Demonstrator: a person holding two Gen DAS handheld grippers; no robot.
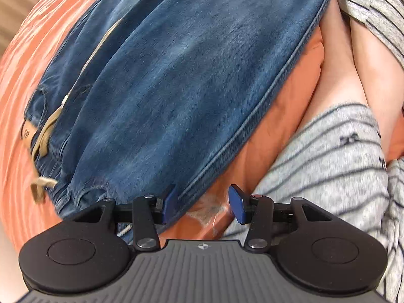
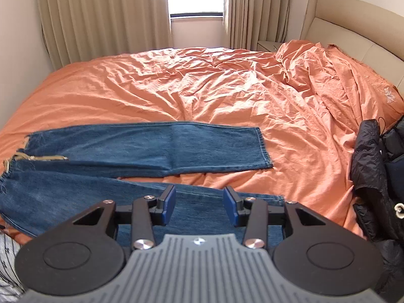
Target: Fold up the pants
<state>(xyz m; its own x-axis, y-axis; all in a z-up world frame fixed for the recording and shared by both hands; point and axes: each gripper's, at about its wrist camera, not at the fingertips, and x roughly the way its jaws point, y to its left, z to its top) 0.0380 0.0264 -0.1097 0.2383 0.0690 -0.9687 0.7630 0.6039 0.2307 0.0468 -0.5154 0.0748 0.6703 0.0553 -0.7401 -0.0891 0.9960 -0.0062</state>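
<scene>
Blue denim pants (image 2: 141, 146) lie spread on an orange bedsheet (image 2: 227, 88), both legs running left to right, with a beige drawstring (image 2: 38, 157) at the waist end on the left. My right gripper (image 2: 199, 204) hovers open above the near leg, nothing between its blue pads. In the left wrist view the pants (image 1: 176, 75) fill the frame, the drawstring (image 1: 48, 131) at left. My left gripper (image 1: 202, 204) is open over the near seam edge of the denim and the bedsheet (image 1: 277, 126), holding nothing.
A person's bare legs (image 1: 338, 70) and grey striped clothing (image 1: 328, 166) sit right of the pants. A black puffy jacket (image 2: 373, 176) lies at the bed's right edge. Beige headboard (image 2: 353, 30), curtains (image 2: 101, 15) and a window lie beyond.
</scene>
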